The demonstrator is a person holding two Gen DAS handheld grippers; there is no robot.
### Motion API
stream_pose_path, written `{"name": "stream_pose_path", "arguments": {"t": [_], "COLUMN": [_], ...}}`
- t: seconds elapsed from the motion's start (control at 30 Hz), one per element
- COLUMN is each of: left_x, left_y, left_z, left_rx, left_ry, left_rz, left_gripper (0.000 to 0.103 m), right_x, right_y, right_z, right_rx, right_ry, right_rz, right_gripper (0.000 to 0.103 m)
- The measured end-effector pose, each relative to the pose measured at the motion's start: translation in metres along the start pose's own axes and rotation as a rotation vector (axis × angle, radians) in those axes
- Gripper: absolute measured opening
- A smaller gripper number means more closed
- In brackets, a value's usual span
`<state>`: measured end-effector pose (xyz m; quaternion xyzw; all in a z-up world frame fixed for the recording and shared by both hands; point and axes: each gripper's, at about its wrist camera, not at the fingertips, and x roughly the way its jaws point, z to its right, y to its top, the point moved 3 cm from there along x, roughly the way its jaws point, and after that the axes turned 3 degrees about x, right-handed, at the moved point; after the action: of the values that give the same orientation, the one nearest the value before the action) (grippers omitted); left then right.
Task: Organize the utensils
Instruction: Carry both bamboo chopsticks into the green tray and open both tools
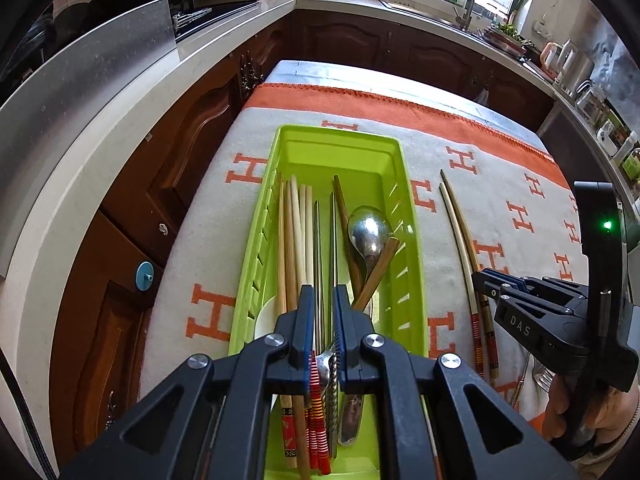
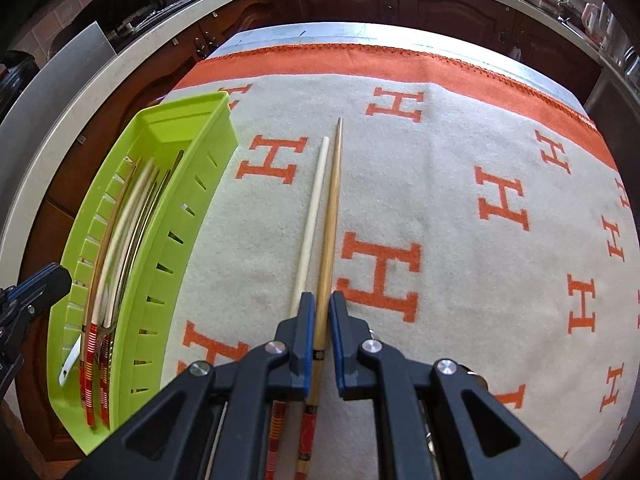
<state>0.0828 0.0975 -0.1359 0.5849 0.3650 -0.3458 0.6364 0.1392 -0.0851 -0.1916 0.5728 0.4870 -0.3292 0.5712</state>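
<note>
- Lying side by side on the blanket, two chopsticks wait outside the green tray: a tan bamboo chopstick and a pale white chopstick, touching along most of their length.
- Each is likely light, stiff and smooth, apt to roll or pivot if pinched off-centre; the thicker patterned handle end looks like the safest hold.
- The right gripper is clenched on the bamboo one near that end.
- The left gripper hovers over the tray, jaws nearly closed; whether they grasp anything I cannot tell.
- Inside the tray: roughly eight chopsticks and one metal spoon.
</note>
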Motion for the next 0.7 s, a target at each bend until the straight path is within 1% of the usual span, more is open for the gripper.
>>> {"name": "stream_pose_path", "arguments": {"t": [0.1,0.2,0.23,0.37,0.5,0.57,0.63,0.7], "left_x": [-0.002,-0.005,-0.006,-0.014,-0.021,-0.026,-0.031,-0.037], "left_y": [-0.001,-0.001,-0.002,-0.002,-0.002,-0.001,0.001,0.002], "left_z": [-0.005,-0.011,-0.013,-0.019,-0.027,-0.033,-0.04,-0.048], "left_rx": [-0.018,-0.034,-0.039,-0.054,-0.072,-0.082,-0.093,-0.102], "left_ry": [-0.008,-0.013,-0.015,-0.015,-0.004,0.008,0.027,0.045], "left_rz": [0.003,0.01,0.014,0.035,0.058,0.073,0.089,0.108], "left_gripper": [0.016,0.02,0.021,0.029,0.049,0.052,0.058,0.068], "right_x": [0.0,0.0,0.0,-0.004,-0.025,-0.038,-0.051,-0.062], "right_y": [0.0,0.0,-0.001,-0.002,-0.004,-0.004,-0.002,0.0], "right_z": [-0.002,-0.001,0.001,0.01,0.008,0.001,-0.01,-0.022], "right_rx": [-0.007,0.007,0.016,0.089,0.129,0.129,0.114,0.098], "right_ry": [-0.02,-0.011,-0.004,0.05,0.128,0.181,0.231,0.268], "right_rz": [0.004,0.004,0.003,-0.007,0.01,0.014,0.015,0.016], "right_gripper": [0.009,0.007,0.007,0.006,0.006,0.006,0.006,0.006]}}
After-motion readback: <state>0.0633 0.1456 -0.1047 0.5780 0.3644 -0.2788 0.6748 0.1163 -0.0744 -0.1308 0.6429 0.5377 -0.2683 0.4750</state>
